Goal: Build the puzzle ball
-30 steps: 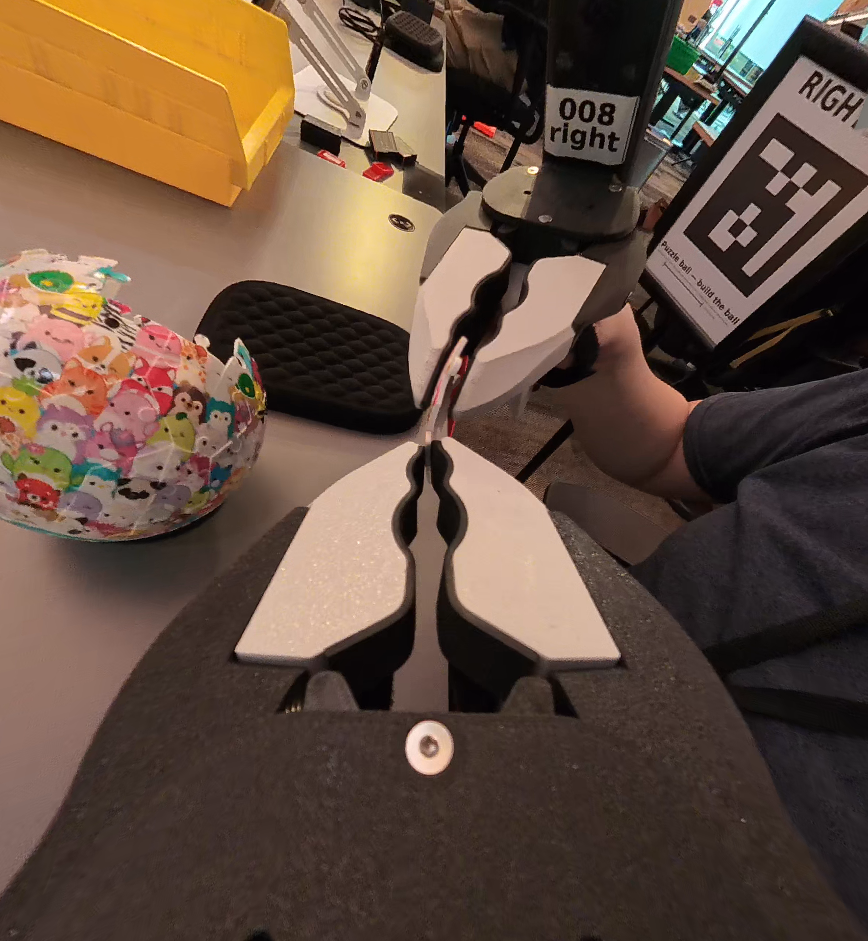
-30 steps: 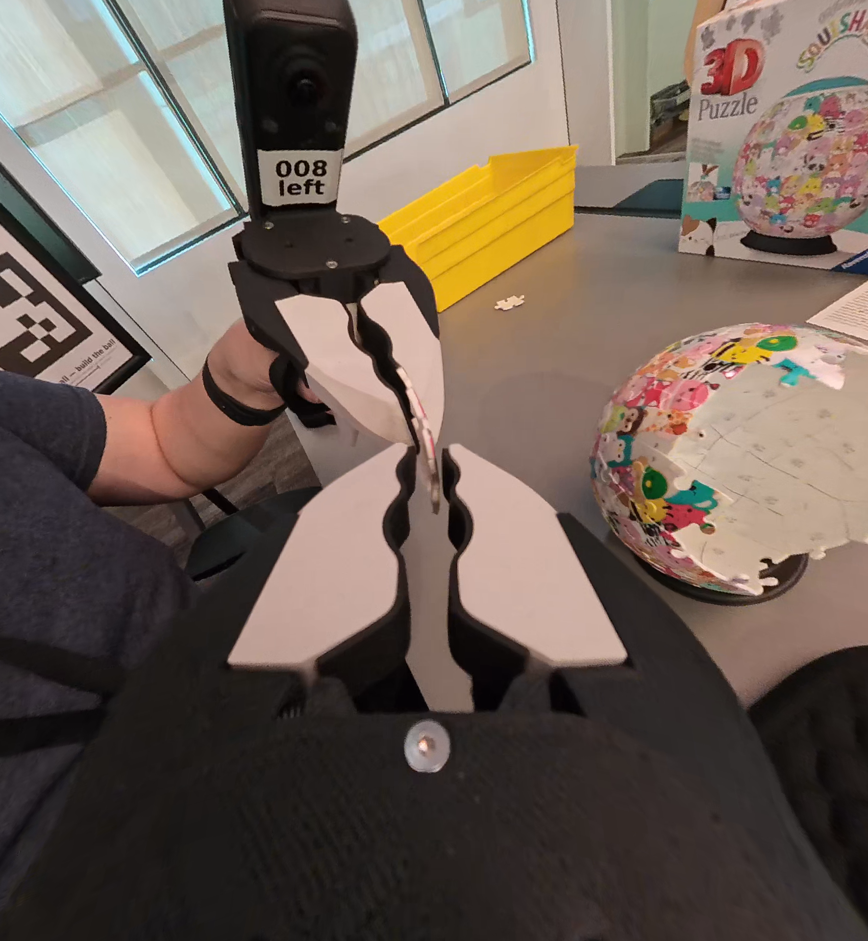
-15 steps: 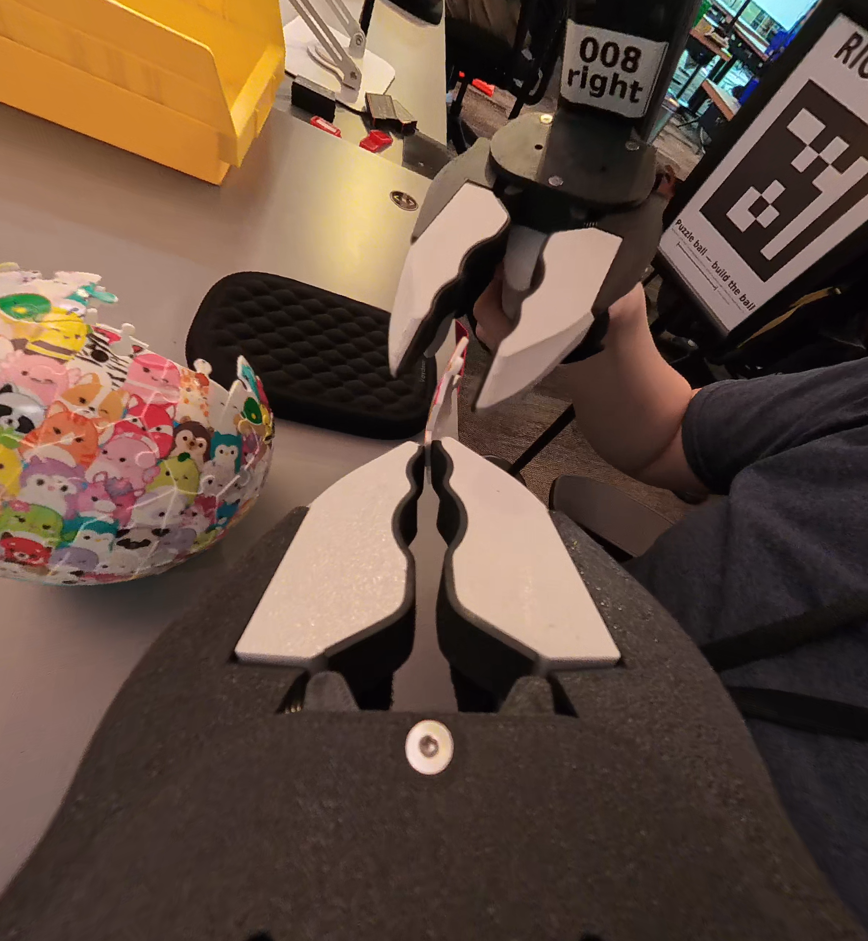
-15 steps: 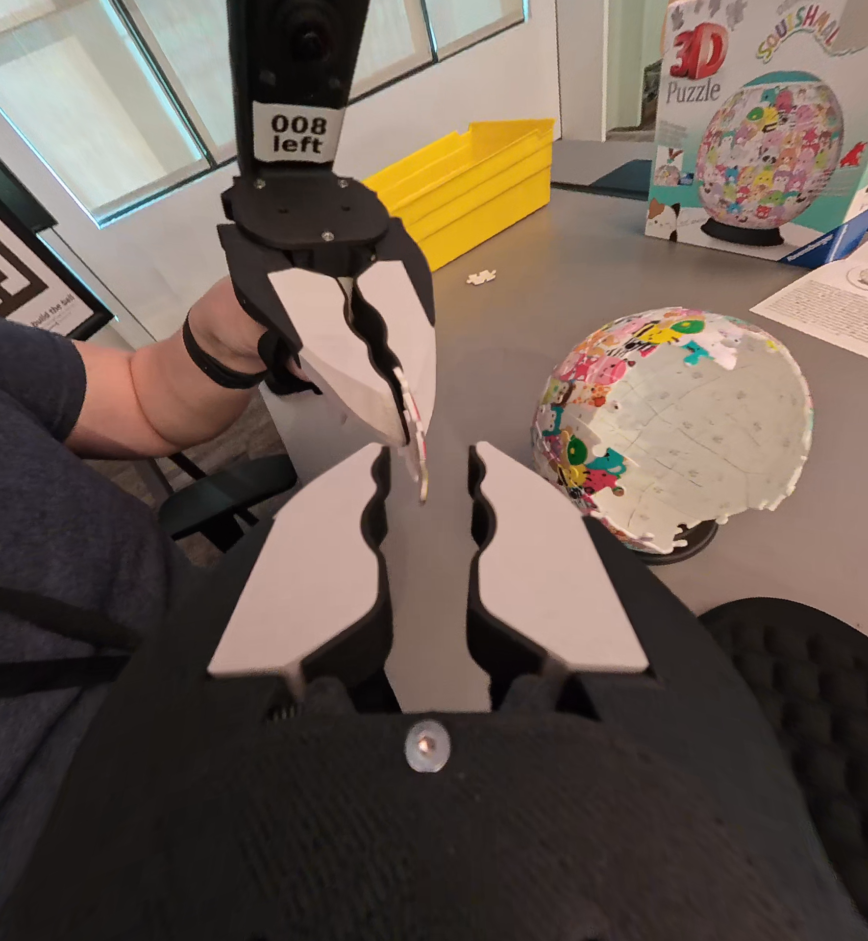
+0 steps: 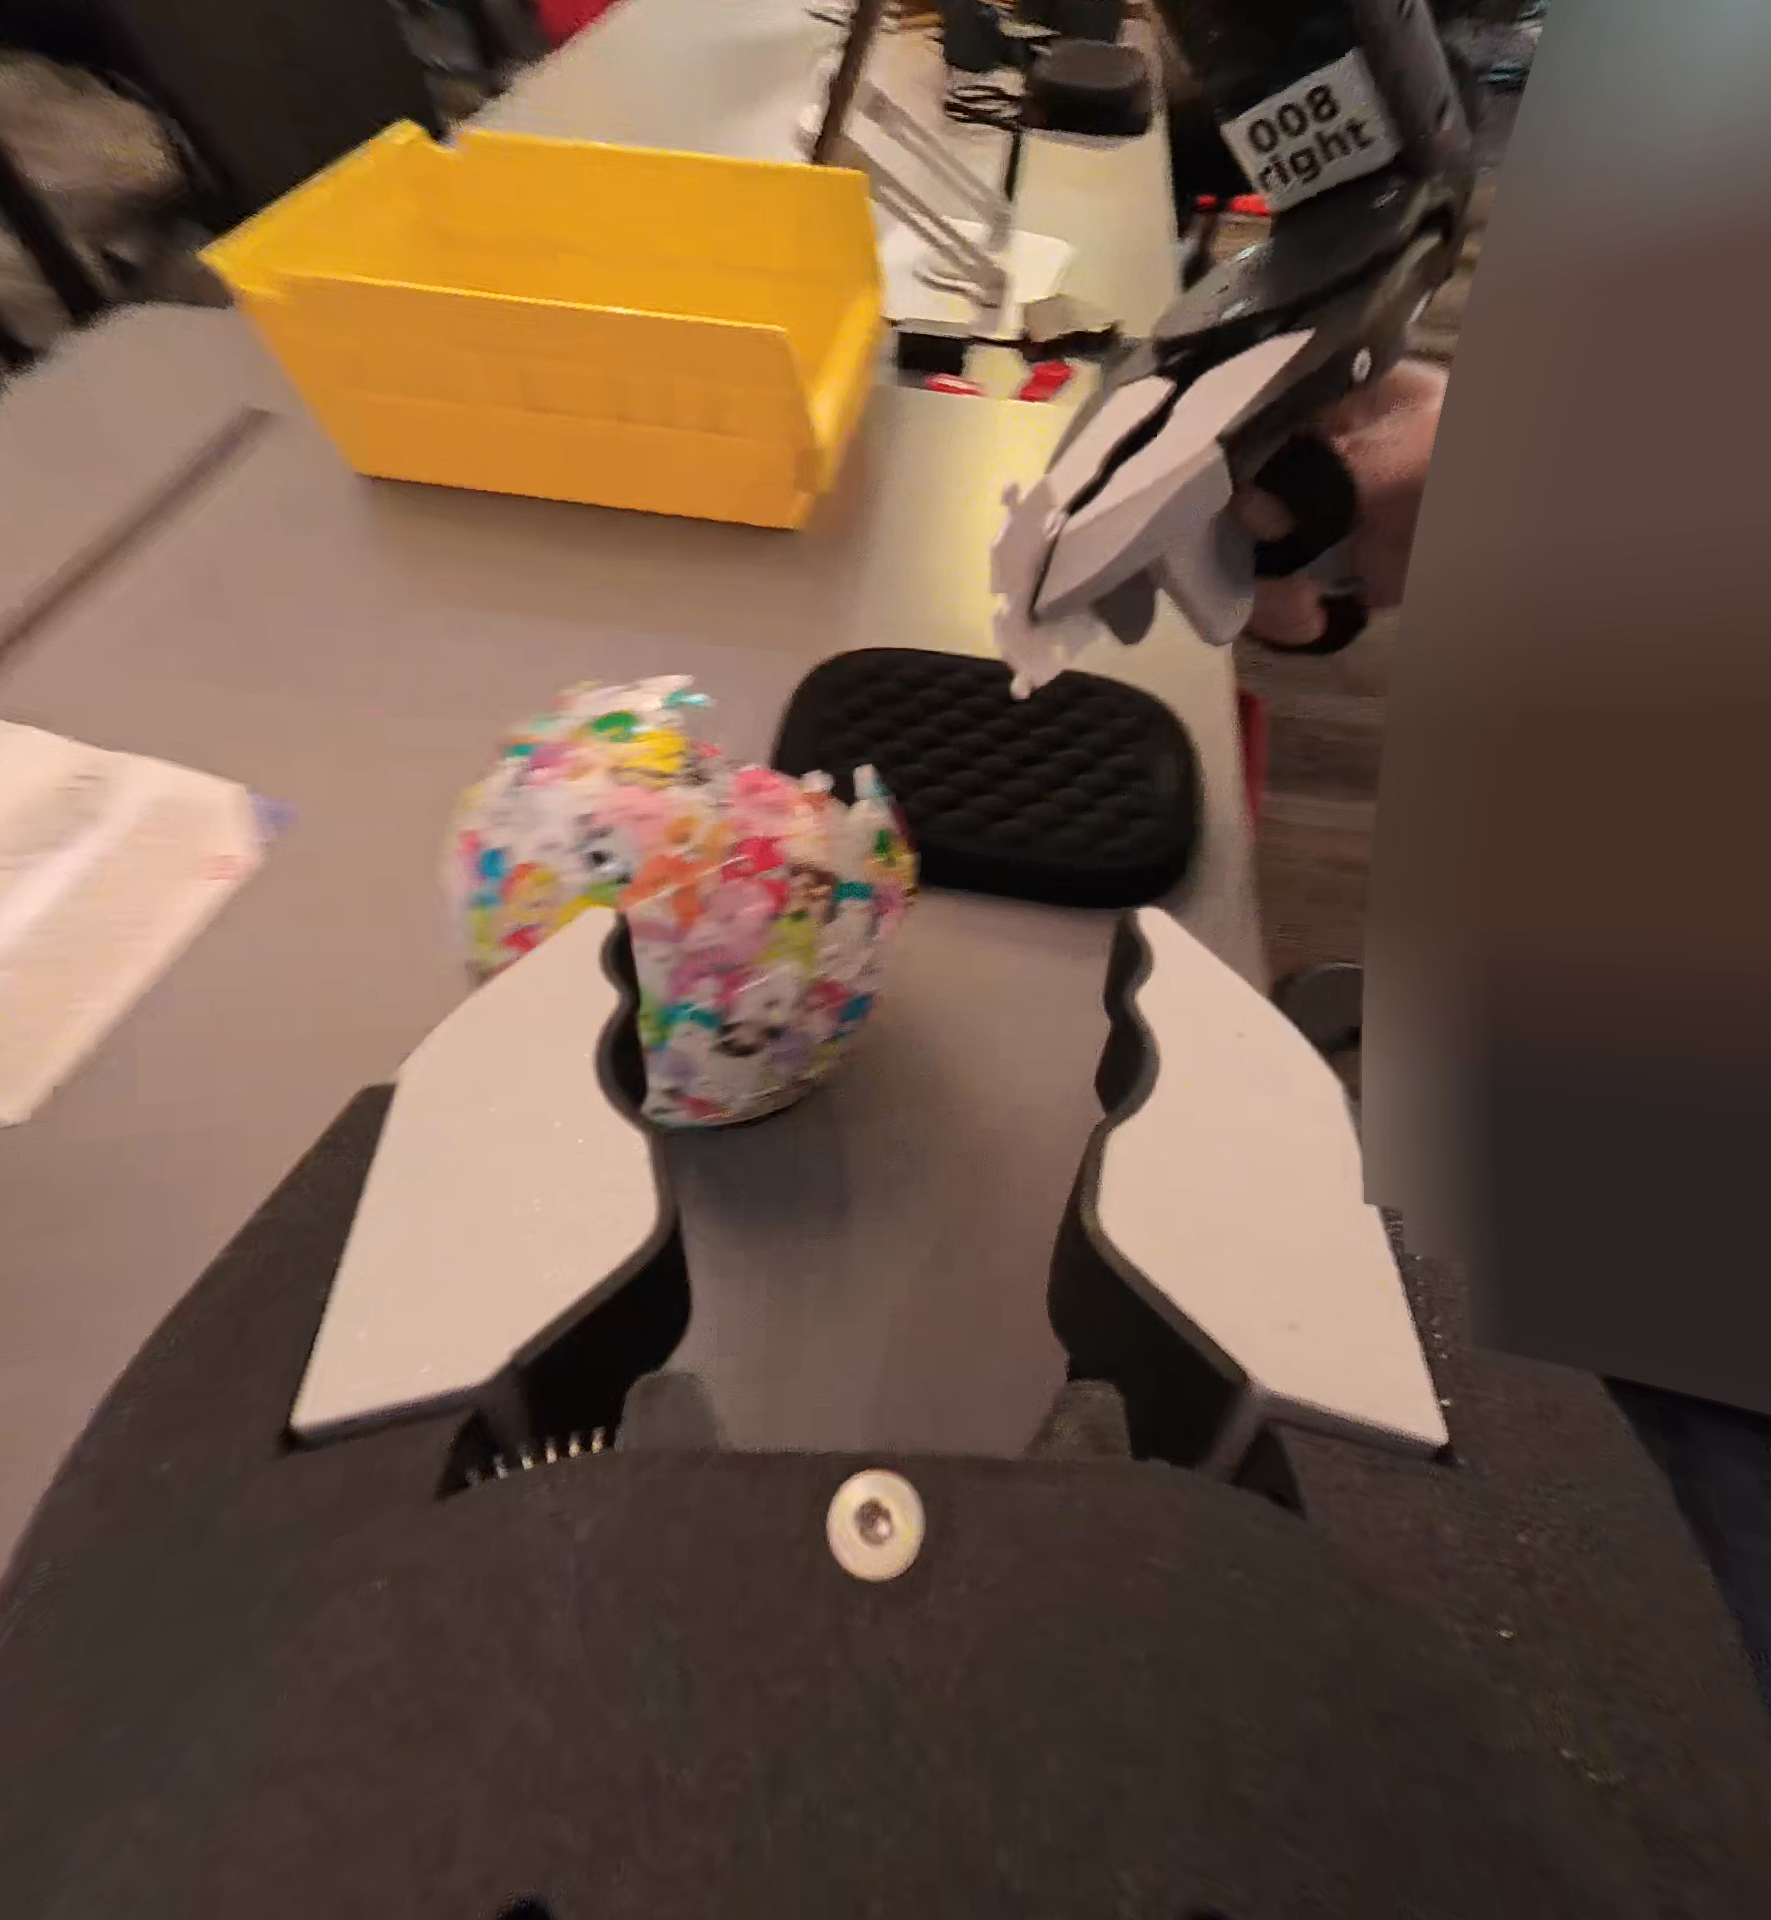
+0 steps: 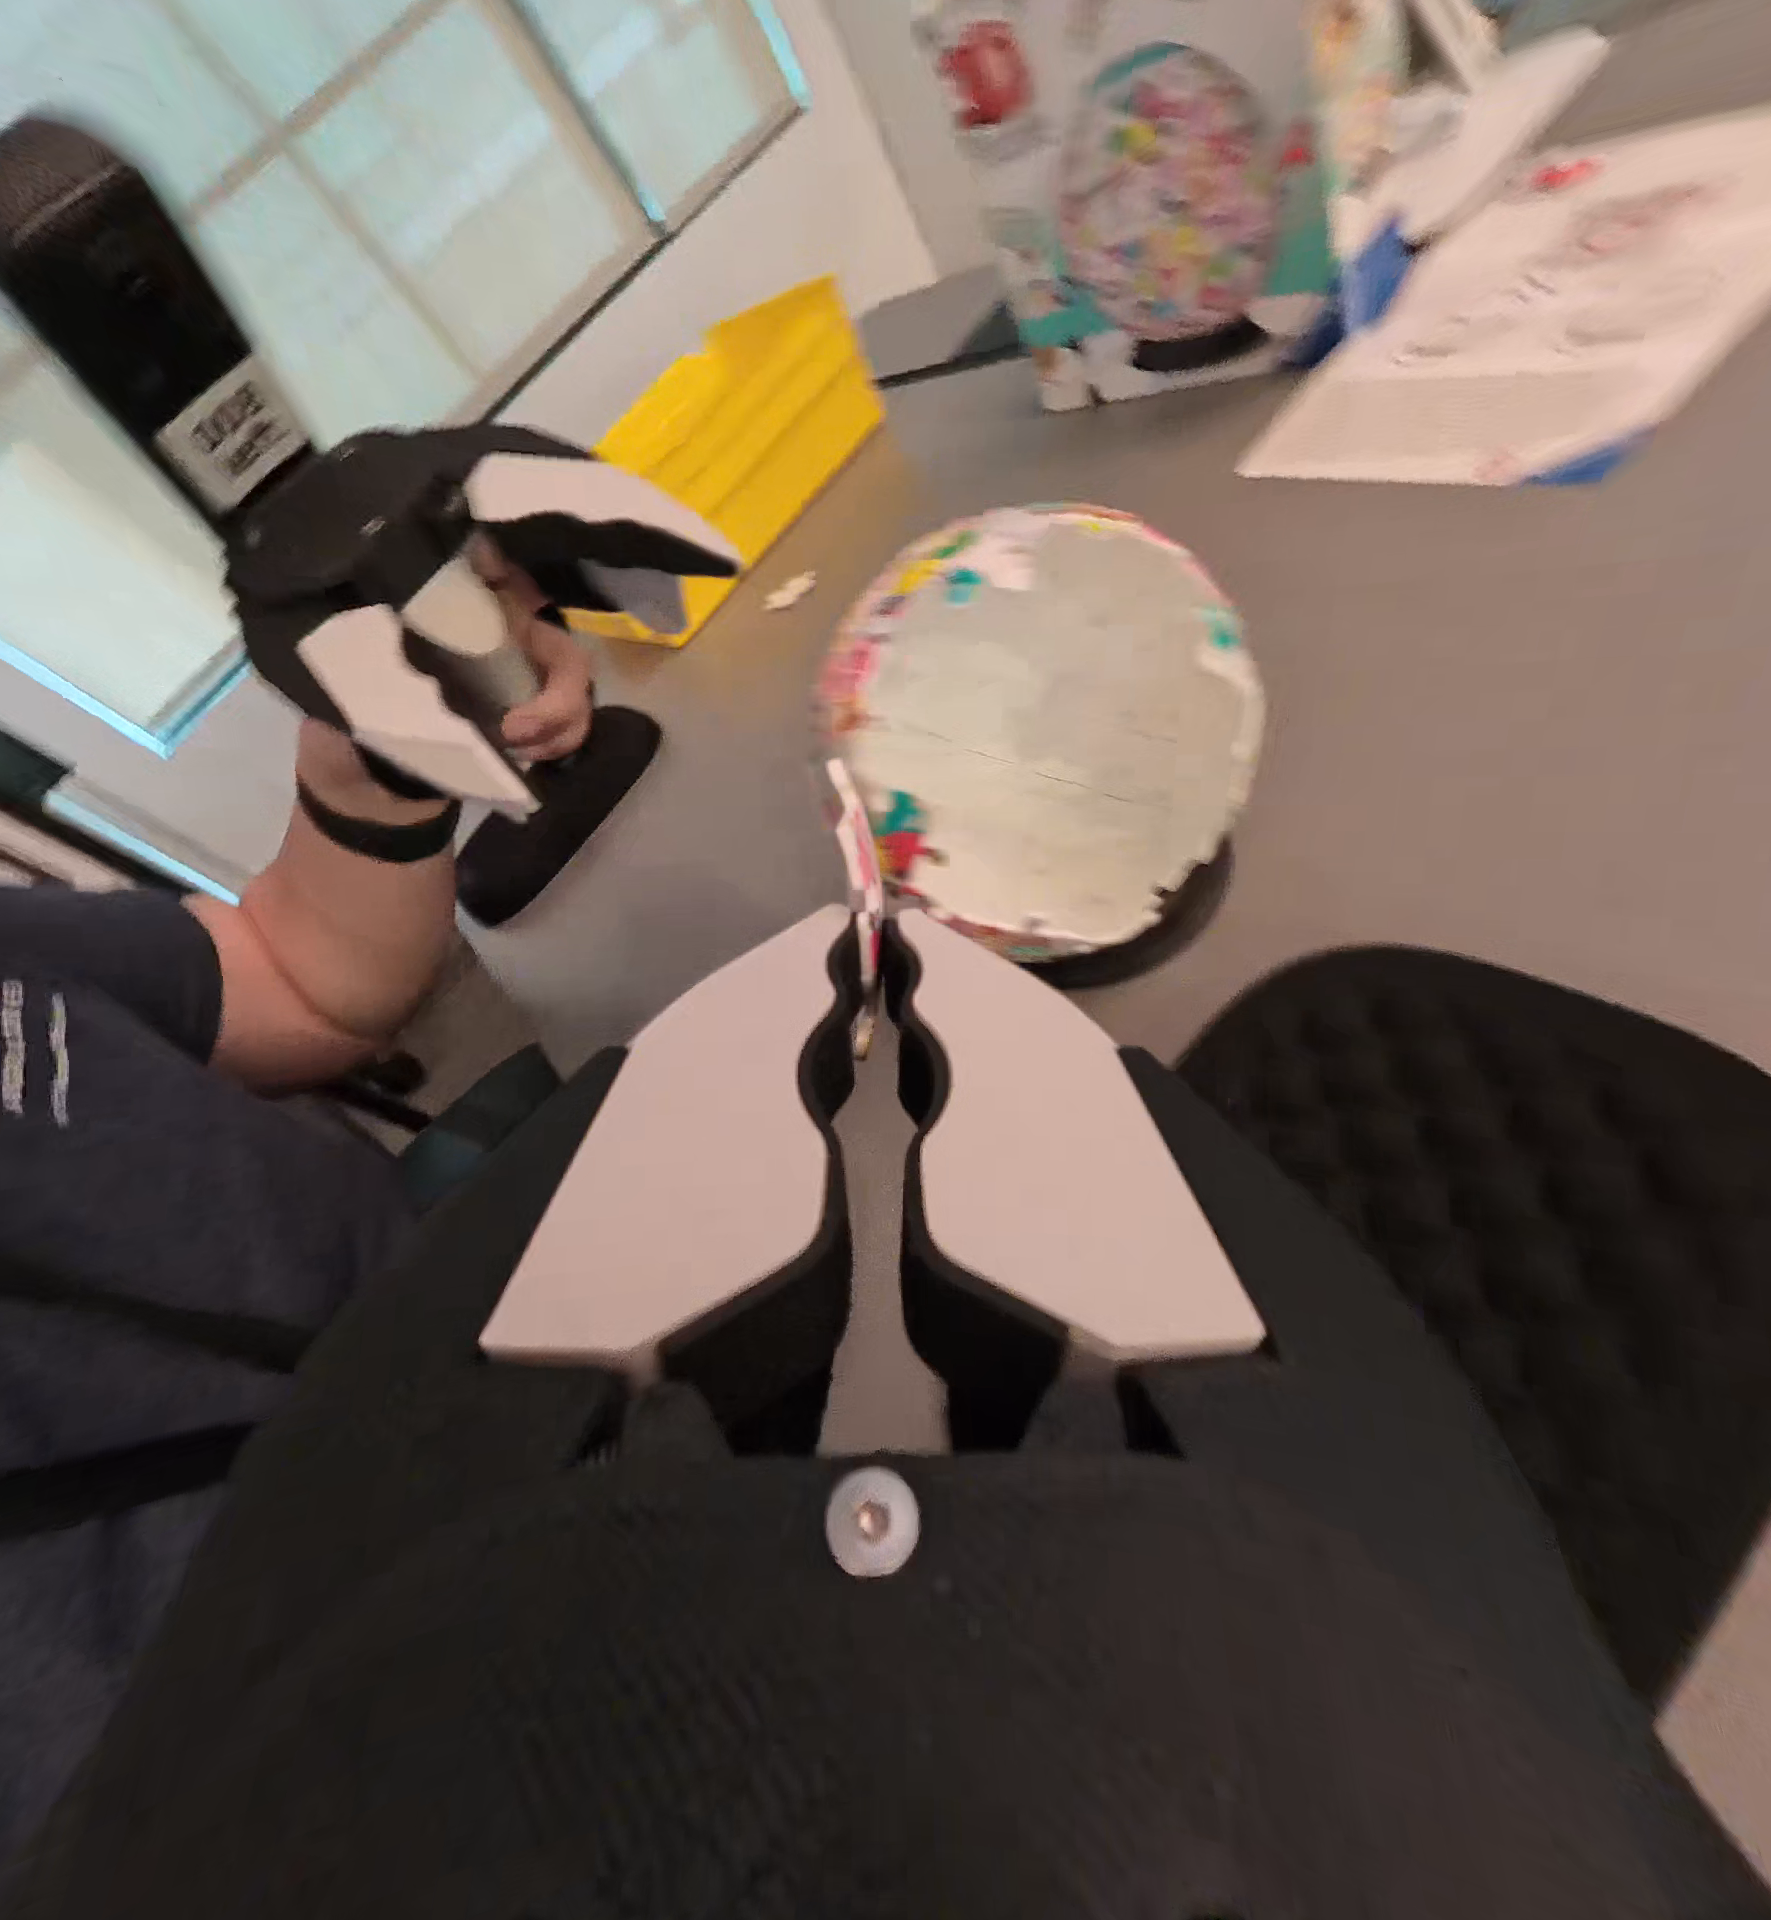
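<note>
Your right gripper [image 6: 876, 940] is clamped on a flat puzzle piece [image 6: 860, 842], held edge-on so that most of it sticks out past the fingertips. Seen from the left wrist view, the piece shows its pale back and hangs above the black pad [image 5: 995, 790] at the near edge of the grey table [image 5: 361, 644].

Your left gripper [image 5: 865, 997] is spread wide and holds nothing. It points down at the ball [image 5: 683, 894], whose near side sits between the fingers without touching them, as far as the blur allows.

The ball rests on a dark ring stand on the table, between the pad and a yellow bin [image 5: 569, 343]. It is only part built: the right wrist view looks into its pale hollow inside, with a ragged open rim and colourful cartoon print on the outer shell. Printed sheets [image 6: 1546, 301] and the puzzle box [image 6: 1151, 208] lie farther back, and one loose piece [image 6: 789, 592] sits by the bin.

The step in hand looks like carrying a piece to the ball for fitting. Next, you probably need to steady the shell with your left gripper, then bring the piece to the open rim, match its tabs to the gap and press it in gently. Both views are motion-blurred, so I cannot tell which gap it suits.
</note>
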The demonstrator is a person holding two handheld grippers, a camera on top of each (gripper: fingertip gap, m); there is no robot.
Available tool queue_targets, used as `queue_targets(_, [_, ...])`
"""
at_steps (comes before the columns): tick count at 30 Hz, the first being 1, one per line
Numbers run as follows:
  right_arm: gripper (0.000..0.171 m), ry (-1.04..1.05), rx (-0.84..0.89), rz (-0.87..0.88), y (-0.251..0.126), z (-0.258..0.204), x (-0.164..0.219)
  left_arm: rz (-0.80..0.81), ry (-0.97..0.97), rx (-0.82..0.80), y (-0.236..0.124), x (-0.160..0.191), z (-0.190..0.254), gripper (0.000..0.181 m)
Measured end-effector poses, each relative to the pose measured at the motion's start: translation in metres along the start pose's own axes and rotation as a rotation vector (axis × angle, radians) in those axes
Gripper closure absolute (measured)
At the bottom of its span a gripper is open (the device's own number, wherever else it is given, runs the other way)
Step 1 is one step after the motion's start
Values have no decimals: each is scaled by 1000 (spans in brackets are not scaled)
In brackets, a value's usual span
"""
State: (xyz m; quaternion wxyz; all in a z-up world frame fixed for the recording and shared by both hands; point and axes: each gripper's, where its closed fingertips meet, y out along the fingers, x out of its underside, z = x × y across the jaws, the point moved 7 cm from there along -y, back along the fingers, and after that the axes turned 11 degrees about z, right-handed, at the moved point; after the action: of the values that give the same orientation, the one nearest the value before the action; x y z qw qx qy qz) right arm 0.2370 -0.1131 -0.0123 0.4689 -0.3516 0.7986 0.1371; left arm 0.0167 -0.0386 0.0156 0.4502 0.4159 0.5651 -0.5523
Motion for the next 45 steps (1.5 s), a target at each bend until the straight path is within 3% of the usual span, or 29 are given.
queue_targets(4, [168,218,38,-48,12,38,0,70,19,20,2,23,-27,75])
queue_targets(10, [168,262,85,-121,40,61,3,11,192,31,27,63,-56,56])
queue_targets(14, [168,286,109,-128,53,60,5,50,236,51,39,66,-62,50])
queue_targets(23, [168,248,261,-192,67,65,19,39,212,157,55,77,-72,47])
queue_targets(33, [168,237,307,-197,76,66,29,52,227,212,63,81,-77,48])
queue_targets(39, [168,196,349,-228,81,67,30,68,258,230,64,80,-73,61])
queue_targets(45, [168,174,370,-234,82,67,30,59,273,231,64,79,-73,62])
